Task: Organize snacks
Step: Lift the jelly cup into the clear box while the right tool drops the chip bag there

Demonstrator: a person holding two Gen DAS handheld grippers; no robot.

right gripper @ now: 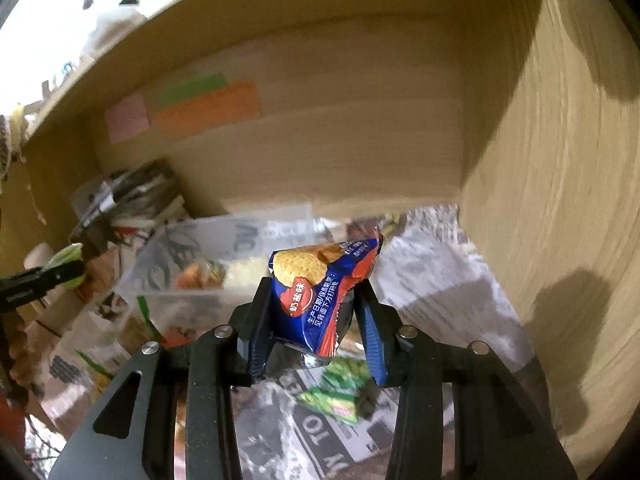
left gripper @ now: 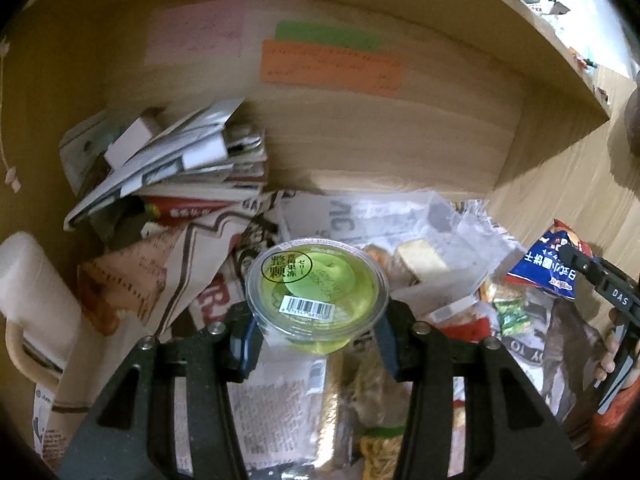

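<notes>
Left wrist view: one green jelly cup (left gripper: 317, 289) sits clamped in the left claw (left gripper: 318, 340), its sealed lid (barcode side nearest) tilted up toward the camera. One blue biscuit packet (right gripper: 320, 300) is pinched in the right claw (right gripper: 318, 336), its long axis running up and away, slightly rightward. Both hang over a newspaper-covered surface (right gripper: 436, 280) beside one clear plastic box (right gripper: 208, 256).
</notes>
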